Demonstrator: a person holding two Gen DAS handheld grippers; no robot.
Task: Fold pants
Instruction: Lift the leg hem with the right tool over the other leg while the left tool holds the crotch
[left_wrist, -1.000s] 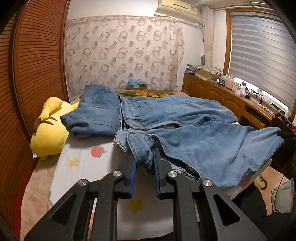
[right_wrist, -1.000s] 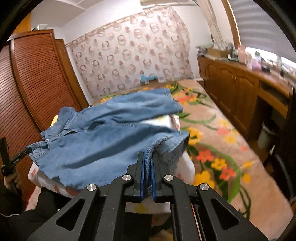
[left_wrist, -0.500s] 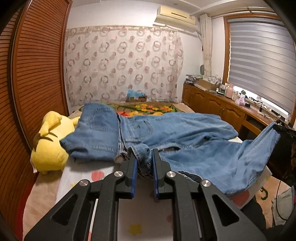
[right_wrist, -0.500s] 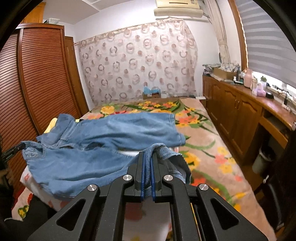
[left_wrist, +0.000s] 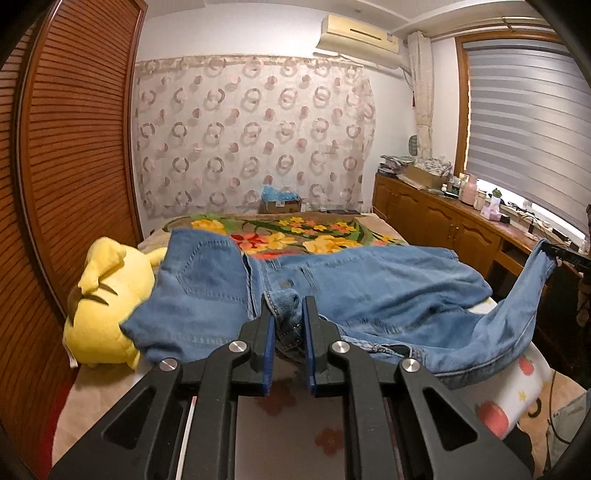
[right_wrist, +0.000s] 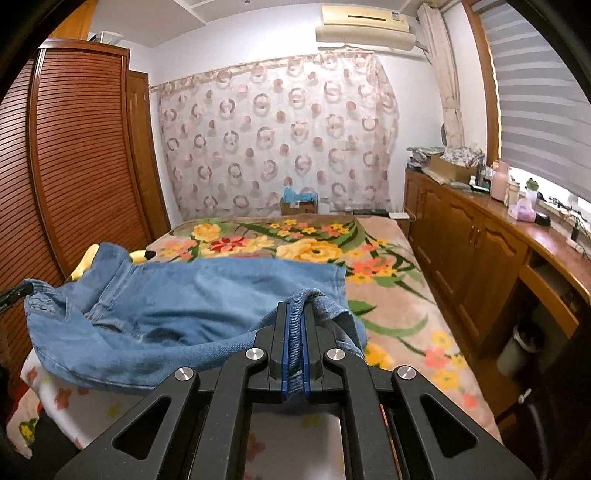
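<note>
Blue denim pants (left_wrist: 369, 288) lie across the near end of the bed, waist to the left and legs to the right. My left gripper (left_wrist: 289, 306) is shut on a bunched piece of the waistband and holds it off the bed. In the right wrist view my right gripper (right_wrist: 294, 314) is shut on the hem of one leg of the pants (right_wrist: 177, 295), lifted above the bed. The other leg lies flat behind it. The right gripper's tip (left_wrist: 554, 253) shows at the far right of the left wrist view, with the leg hanging from it.
A yellow plush toy (left_wrist: 107, 306) lies at the left by the slatted wardrobe doors (left_wrist: 74, 147). The bed has a floral blanket (right_wrist: 369, 258) beyond the pants. Wooden cabinets (right_wrist: 480, 258) with clutter on top run along the right wall. A cardboard box (left_wrist: 280, 203) sits by the curtain.
Both grippers have risen and moved with the denim held; the near leg and the waistband now hang higher off the bed, and more of the room shows above.
</note>
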